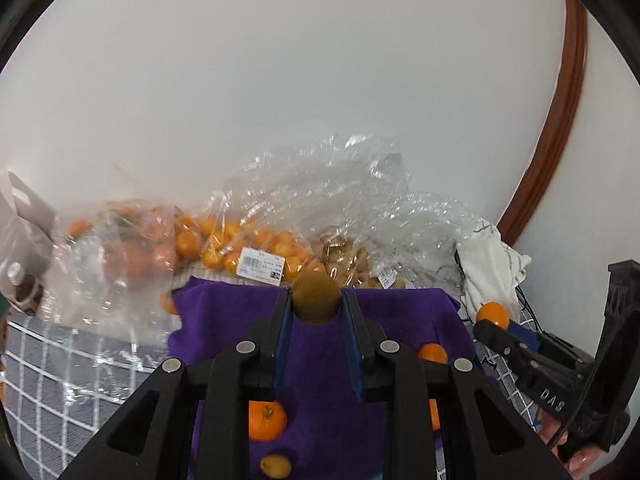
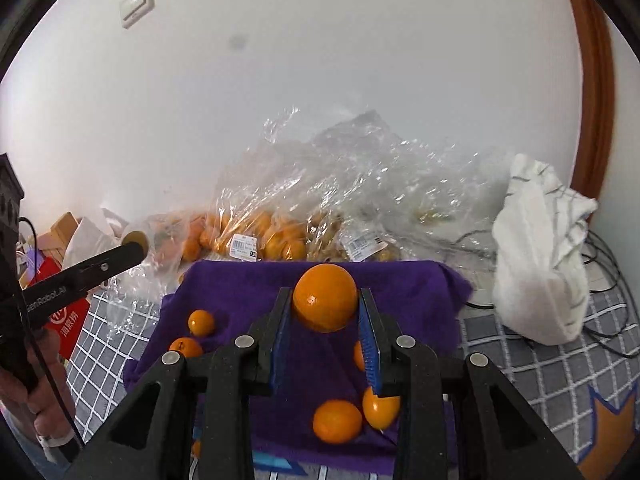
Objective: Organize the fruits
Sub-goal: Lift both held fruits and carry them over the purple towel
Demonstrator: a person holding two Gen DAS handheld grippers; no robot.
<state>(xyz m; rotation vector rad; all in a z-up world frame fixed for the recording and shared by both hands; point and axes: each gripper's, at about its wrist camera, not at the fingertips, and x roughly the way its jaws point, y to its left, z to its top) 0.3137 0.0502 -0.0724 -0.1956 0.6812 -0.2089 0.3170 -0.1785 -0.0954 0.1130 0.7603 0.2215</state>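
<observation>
Nearest in the right wrist view, two loose oranges (image 2: 337,421) lie touching on the purple cloth (image 2: 248,292), with two smaller ones at its left side. Above the cloth, the right gripper (image 2: 325,312) has its fingers closed around a large orange (image 2: 325,297), held at their tips. In the left wrist view the left gripper (image 1: 316,303) has its fingers drawn narrow on a brown kiwi (image 1: 316,297), also above the cloth. Beyond the cloth's far edge, clear plastic bags (image 2: 340,184) of fruit rest against the white wall. A white towel (image 2: 536,256) lies to the right.
</observation>
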